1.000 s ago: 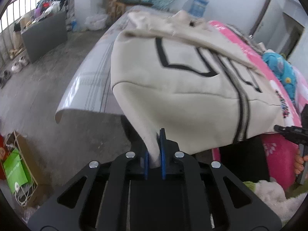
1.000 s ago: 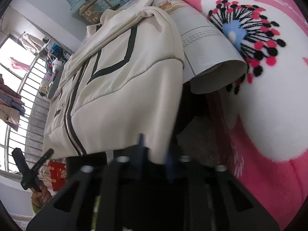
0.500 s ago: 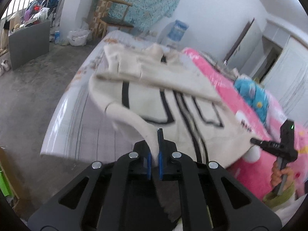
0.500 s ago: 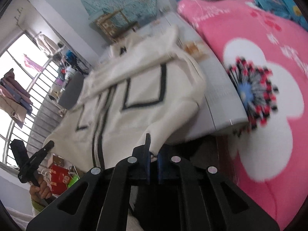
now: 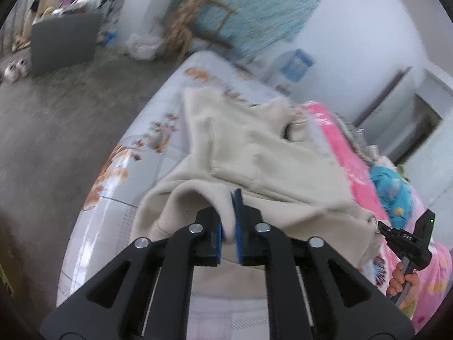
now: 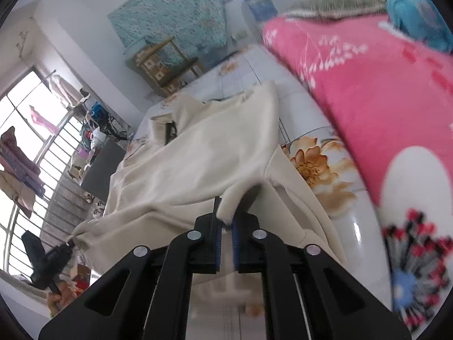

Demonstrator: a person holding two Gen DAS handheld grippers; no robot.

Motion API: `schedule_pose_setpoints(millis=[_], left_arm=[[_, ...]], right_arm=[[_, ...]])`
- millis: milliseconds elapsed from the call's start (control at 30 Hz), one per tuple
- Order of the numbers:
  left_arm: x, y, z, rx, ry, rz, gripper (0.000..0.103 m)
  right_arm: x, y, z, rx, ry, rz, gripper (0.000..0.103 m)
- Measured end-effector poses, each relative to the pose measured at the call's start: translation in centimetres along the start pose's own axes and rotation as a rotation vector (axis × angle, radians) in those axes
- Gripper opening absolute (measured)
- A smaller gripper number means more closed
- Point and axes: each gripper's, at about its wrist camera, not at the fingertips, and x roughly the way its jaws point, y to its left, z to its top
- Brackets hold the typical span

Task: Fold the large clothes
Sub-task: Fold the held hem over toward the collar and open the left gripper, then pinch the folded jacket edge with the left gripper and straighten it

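A large cream jacket (image 5: 271, 164) lies on the bed, its bottom part lifted and carried over the upper part toward the collar. My left gripper (image 5: 228, 221) is shut on the jacket's hem at one bottom corner. My right gripper (image 6: 225, 221) is shut on the hem at the other corner (image 6: 235, 201). The jacket also shows in the right wrist view (image 6: 203, 164). Each gripper shows in the other's view: the right one (image 5: 380, 228) and the left one (image 6: 69, 245), both pinching cream cloth. The jacket's black stripes and zipper are hidden under the fold.
The bed has a pale floral sheet (image 5: 133, 153) and a pink flowered blanket (image 6: 382, 90) beside the jacket. A blue soft toy (image 5: 393, 192) lies on the blanket. A wooden chair (image 6: 164, 62), a grey bin (image 5: 62, 42) and window bars (image 6: 34, 170) stand beyond the bed.
Both grippers have lifted the jacket's bottom hem from over the bed's edge and carried it forward over the body. The striped front is now covered by the folded part.
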Motion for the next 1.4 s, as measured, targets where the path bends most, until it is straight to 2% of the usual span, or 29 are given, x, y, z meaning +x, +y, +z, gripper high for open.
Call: schedule_pose_setpoints(millis=[67,100,133,167,233,333,467,600,633,667,700,733,767,833,933,1067,1200,1233,1267,1300,1333,1400], left_arm=[[0.8,0.8,0.2,-0.025,0.012,0.01,0.015],[0.6,1.2,0.2,-0.04,-0.001,0.036,0.027],[0.2,1.5,0.3,-0.041,-0.025,0.054,0.035],[-0.1,1.8,0.3,-0.042,-0.041,0.057,0.038],[-0.9,2.5,0.1,-0.047,-0.05,0.054,0.042],[-1.2,2.9,-0.7,-0.012,0.002,0.111,0.047],[-0.3,2.4,-2.7,0.078,0.081,0.215,0.049],[0.7,1.4,-4.6,0.172,0.076,0.324,0.048],[1.0,0.9,-4.9,0.207,0.065,0.355,0.041],[1.1,0.7,-5.2,0.228,0.06,0.376,0.038],[1.3,0.4,-5.3,0.254,0.049,0.413,0.029],[1.3,0.1,-5.4,0.287,0.045,0.432,0.018],[1.2,-0.2,-5.5,0.308,0.046,0.436,0.013],[-0.3,-0.8,-5.3,0.327,0.023,0.414,0.009],[-2.6,-1.6,-4.8,0.338,-0.019,0.372,0.007],[-6.1,-2.1,-5.1,0.348,-0.019,0.306,0.007],[-7.2,-0.7,-6.4,0.324,0.036,0.307,0.009],[-6.5,0.4,-7.0,0.319,0.078,0.326,0.014],[-5.8,0.8,-7.4,0.327,0.102,0.371,0.015],[-5.3,1.4,-8.0,0.343,0.112,0.432,0.018],[-5.4,1.8,-8.4,0.367,0.096,0.469,0.032],[-6.4,1.7,-8.2,0.36,0.046,0.455,0.035]], right_arm=[[1.5,-1.0,0.6,0.033,0.027,-0.011,0.029],[1.5,-1.4,0.7,0.04,0.025,-0.028,0.032],[1.2,-1.7,0.8,0.042,0.009,-0.039,0.04],[0.7,-1.9,0.7,0.039,-0.006,-0.041,0.049],[-0.7,-2.3,0.3,0.03,-0.048,-0.061,0.056],[-2.1,-2.8,-1.0,-0.028,-0.048,-0.161,0.057],[-1.2,-2.3,-3.1,-0.146,0.034,-0.254,0.057],[0.1,-0.8,-4.1,-0.288,0.035,-0.361,0.057],[0.6,-0.6,-4.2,-0.317,0.04,-0.394,0.055],[1.1,-0.4,-4.3,-0.341,0.044,-0.419,0.052],[1.3,-0.3,-4.3,-0.356,0.045,-0.429,0.043],[1.5,-0.2,-4.4,-0.368,0.045,-0.437,0.031],[1.2,-0.1,-4.3,-0.365,0.045,-0.432,0.019],[0.2,0.2,-3.9,-0.349,0.033,-0.408,0.013],[-2.5,0.7,-3.4,-0.309,-0.013,-0.352,0.011],[-5.4,1.2,-3.7,-0.282,-0.022,-0.307,0.01],[-6.6,0.2,-4.9,-0.251,0.011,-0.268,0.014],[-6.2,-0.6,-5.4,-0.248,0.031,-0.281,0.021],[-5.8,-1.1,-5.5,-0.247,0.042,-0.32,0.032],[-5.2,-2.0,-5.7,-0.24,0.058,-0.405,0.035],[-5.0,-2.6,-5.8,-0.231,0.063,-0.462,0.042],[-6.0,-2.7,-5.7,-0.196,0.031,-0.437,0.046]])
